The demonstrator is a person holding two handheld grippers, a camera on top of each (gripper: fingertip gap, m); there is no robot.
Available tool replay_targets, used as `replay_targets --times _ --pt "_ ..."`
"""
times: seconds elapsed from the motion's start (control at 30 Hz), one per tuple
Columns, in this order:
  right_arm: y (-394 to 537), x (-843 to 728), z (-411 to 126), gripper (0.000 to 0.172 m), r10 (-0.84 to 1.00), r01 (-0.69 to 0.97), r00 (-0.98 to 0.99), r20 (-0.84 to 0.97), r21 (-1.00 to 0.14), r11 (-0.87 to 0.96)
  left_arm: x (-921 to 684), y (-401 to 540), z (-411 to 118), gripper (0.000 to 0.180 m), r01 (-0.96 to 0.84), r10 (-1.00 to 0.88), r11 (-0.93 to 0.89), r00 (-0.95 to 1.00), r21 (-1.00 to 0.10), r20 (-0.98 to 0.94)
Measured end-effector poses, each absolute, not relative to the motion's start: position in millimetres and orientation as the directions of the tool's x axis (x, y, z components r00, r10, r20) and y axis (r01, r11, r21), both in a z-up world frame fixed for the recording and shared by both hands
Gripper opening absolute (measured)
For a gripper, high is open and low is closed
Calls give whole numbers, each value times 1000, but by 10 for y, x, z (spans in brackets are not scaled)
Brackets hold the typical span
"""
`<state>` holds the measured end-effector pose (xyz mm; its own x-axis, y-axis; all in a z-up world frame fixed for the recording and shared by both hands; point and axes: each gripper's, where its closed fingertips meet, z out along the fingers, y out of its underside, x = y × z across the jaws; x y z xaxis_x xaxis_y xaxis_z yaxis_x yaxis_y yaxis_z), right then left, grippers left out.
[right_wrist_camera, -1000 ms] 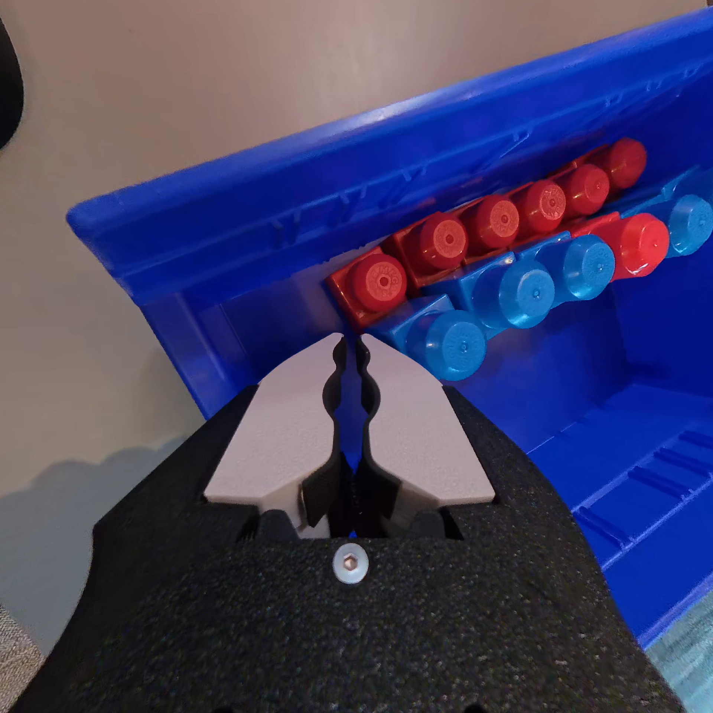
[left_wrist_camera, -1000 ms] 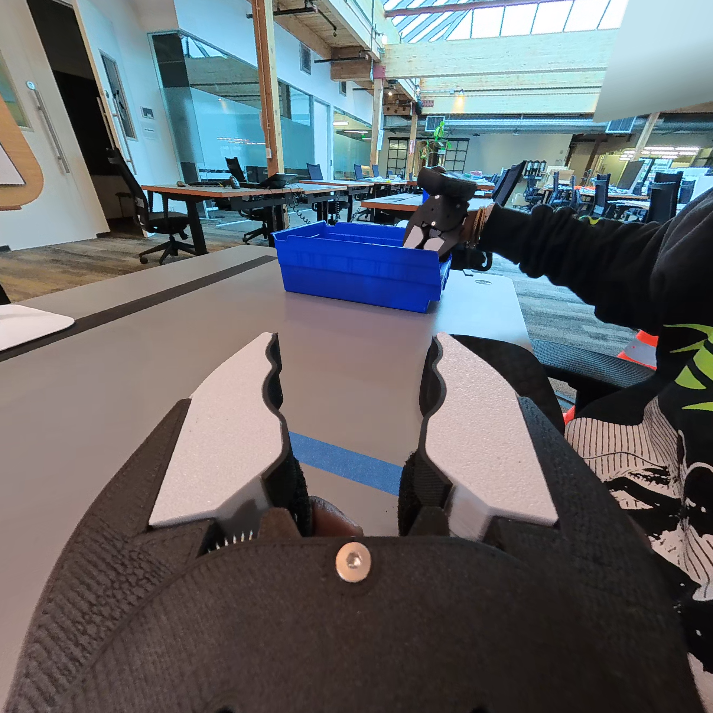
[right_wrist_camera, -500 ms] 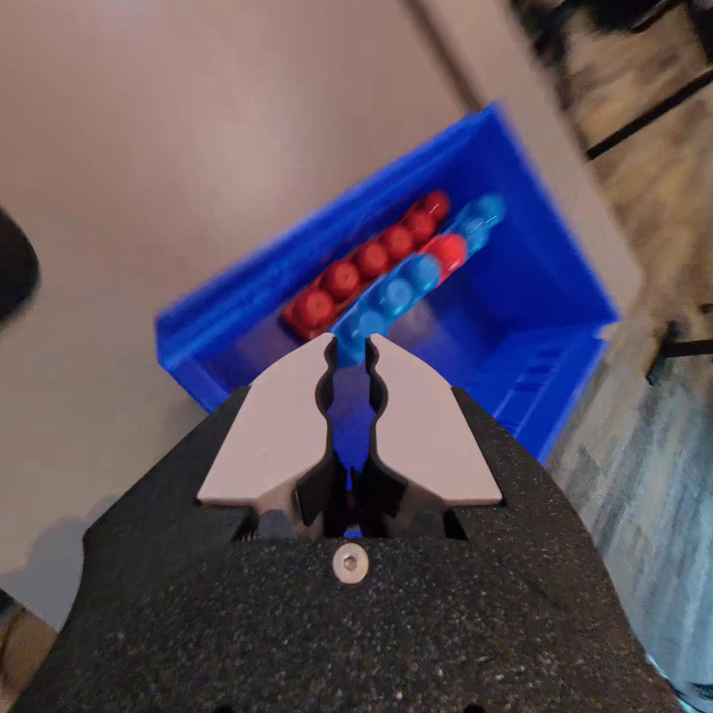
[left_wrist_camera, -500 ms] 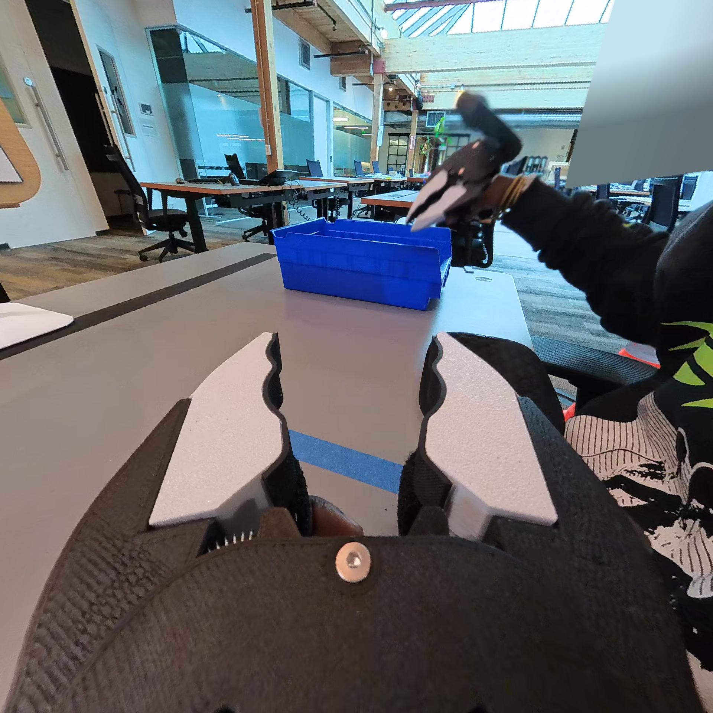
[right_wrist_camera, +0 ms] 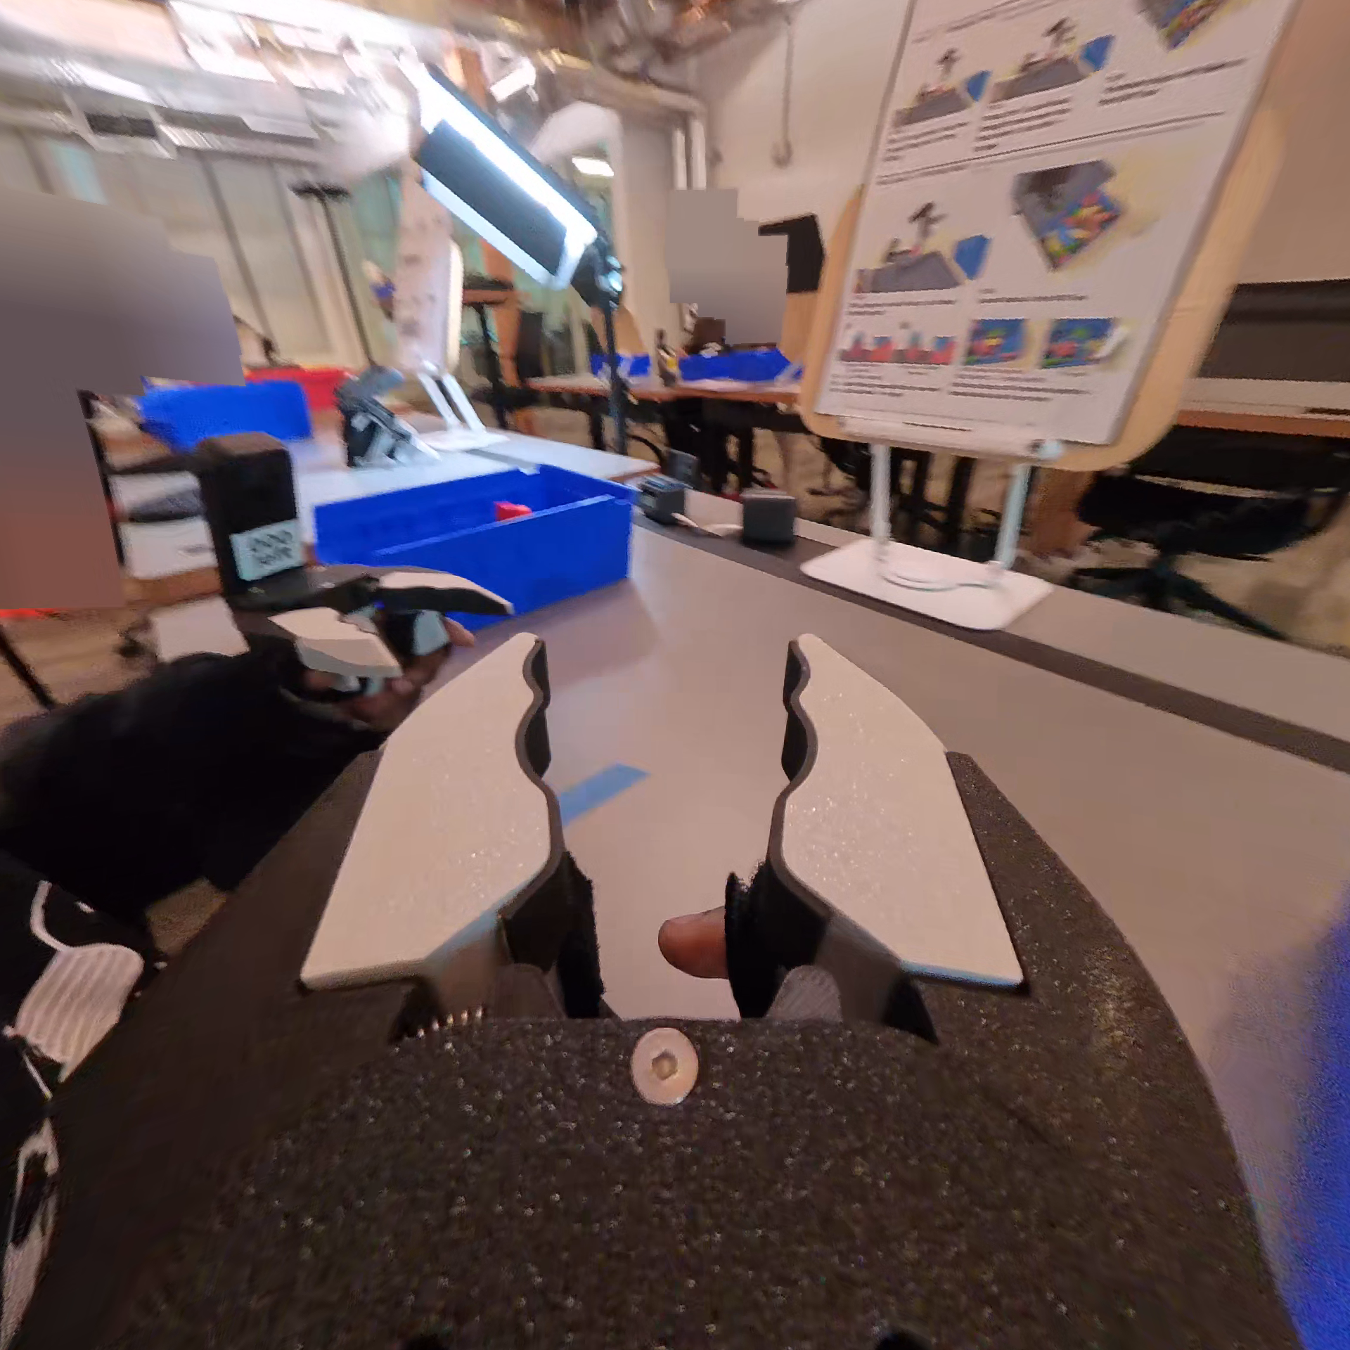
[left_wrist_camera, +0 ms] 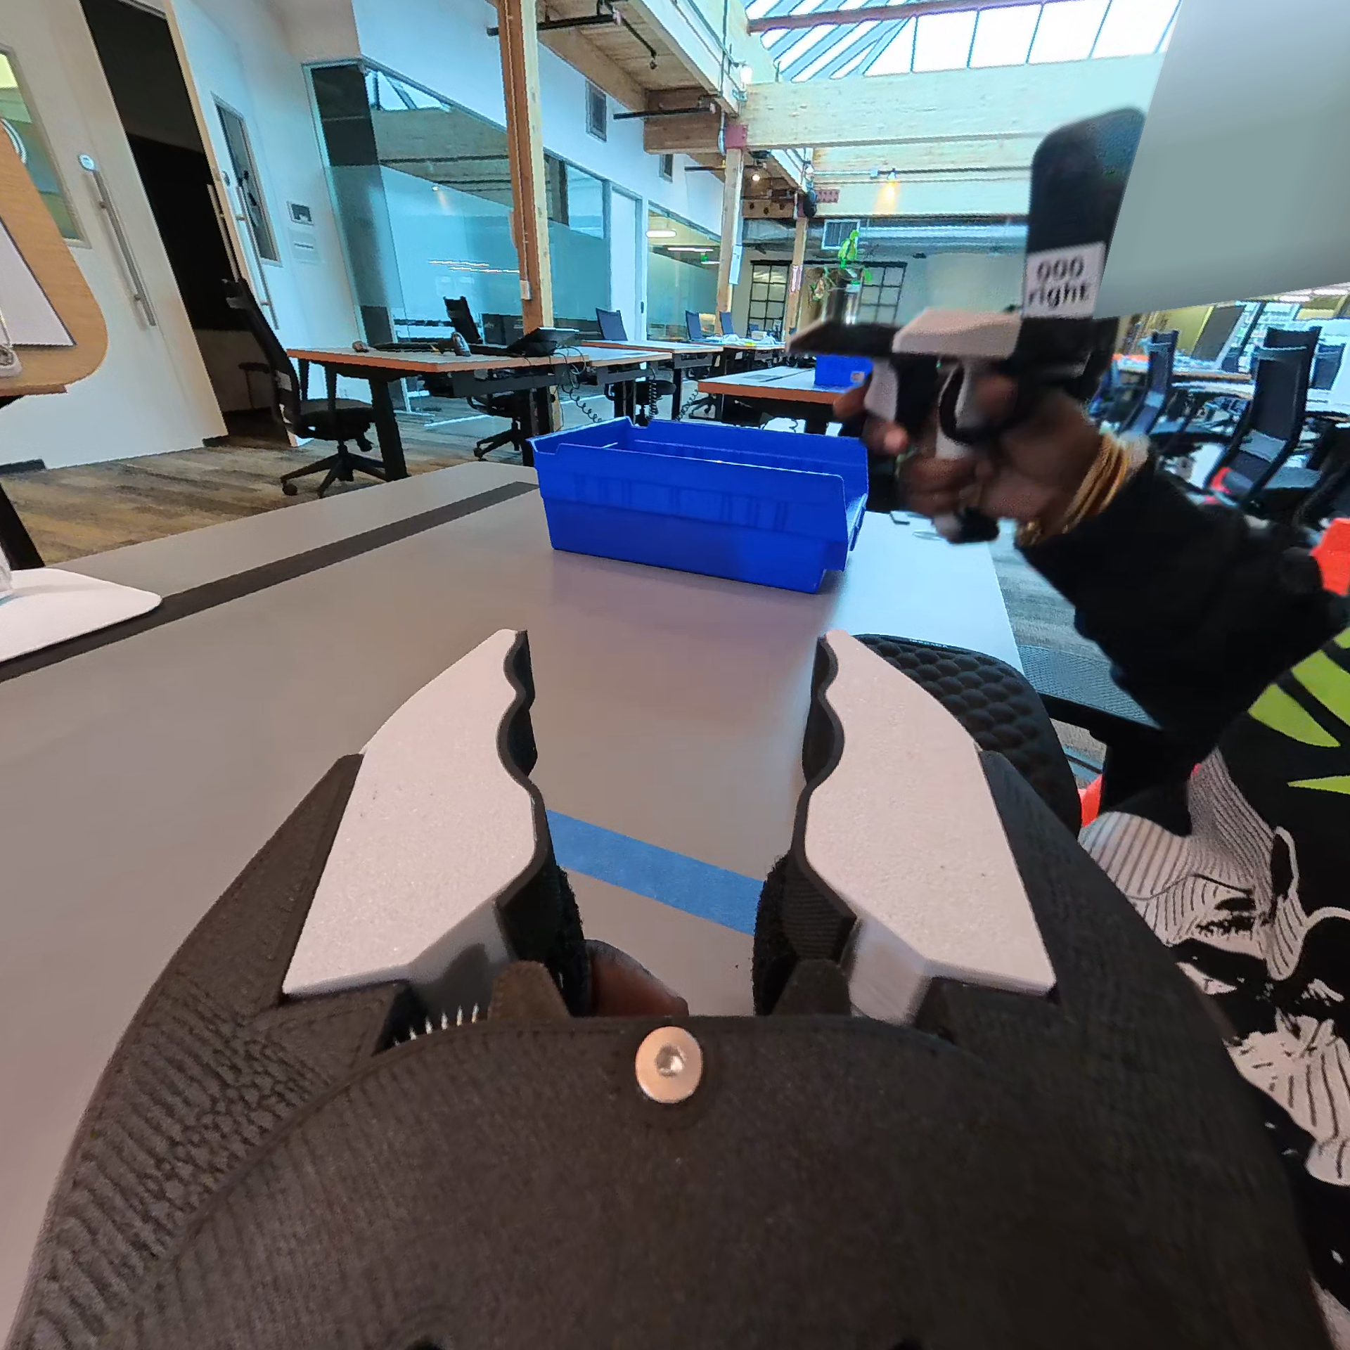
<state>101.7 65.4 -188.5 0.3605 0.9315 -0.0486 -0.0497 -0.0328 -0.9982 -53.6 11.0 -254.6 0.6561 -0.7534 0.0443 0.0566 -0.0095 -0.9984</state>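
My left gripper (left_wrist_camera: 673, 643) is open and empty, low over the grey table (left_wrist_camera: 365, 694), with a blue tape strip (left_wrist_camera: 650, 869) under its jaws. A blue bin (left_wrist_camera: 694, 511) stands farther along the table; its contents are hidden. My right gripper (right_wrist_camera: 666, 646) is open and empty above the same table (right_wrist_camera: 950, 694). It also shows in the left wrist view (left_wrist_camera: 840, 340), held in a hand above the bin's right end and pointing left. The left gripper shows in the right wrist view (right_wrist_camera: 453, 635), held in a hand in front of another blue bin (right_wrist_camera: 475, 555) with a red piece (right_wrist_camera: 511, 509) inside.
A board on a white stand (right_wrist_camera: 928, 584) is at the table's far side, past a dark strip (right_wrist_camera: 1096, 657). Small grey boxes (right_wrist_camera: 767, 515) sit by it. Blue tape (right_wrist_camera: 603, 792) lies on the table. A black chair (left_wrist_camera: 971, 701) and the person's sleeve (left_wrist_camera: 1169, 584) are right.
My right gripper rose out of the blue bin holding red and blue capped pieces, swung round to face across the table, and opened with nothing in it. The left gripper stayed still and open.
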Motion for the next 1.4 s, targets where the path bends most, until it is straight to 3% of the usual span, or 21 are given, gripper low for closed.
replay_targets --times 0.13,0.27,0.43,0.57,0.77,1.13,1.33,1.4 --pt "524 618 -2183 61 959 -157 238 -153 -981 -118 -585 85 -2480 73 70 -739 -9 671 -997 54" --pt "515 439 -2530 61 968 -90 199 -155 -986 -139 -841 0 -2239 70 78 -705 -108 697 -991 132" --pt "506 403 -2571 57 970 -85 178 -166 -985 -153 -2009 90 -1809 71 -150 -442 -221 896 -964 -38" --pt "490 387 -2596 56 972 -70 175 -155 -987 -145 -3506 459 -1945 71 -266 -120 -556 963 -788 -241" --pt "491 384 -2608 56 972 -70 167 -167 -985 -157 -4804 815 -2783 64 -76 25 -908 972 -412 -234" --pt "501 392 -2603 55 970 -82 162 -182 -982 -171 -5072 900 -3324 61 30 59 -986 983 -166 -173" --pt "520 408 -2592 54 966 -98 164 -199 -978 -185 -4982 615 -3556 47 17 14 -1000 988 17 -152" --pt "523 410 -2592 54 966 -100 165 -201 -977 -187 -4960 574 -3596 38 -8 -9 -1000 989 4 -149"
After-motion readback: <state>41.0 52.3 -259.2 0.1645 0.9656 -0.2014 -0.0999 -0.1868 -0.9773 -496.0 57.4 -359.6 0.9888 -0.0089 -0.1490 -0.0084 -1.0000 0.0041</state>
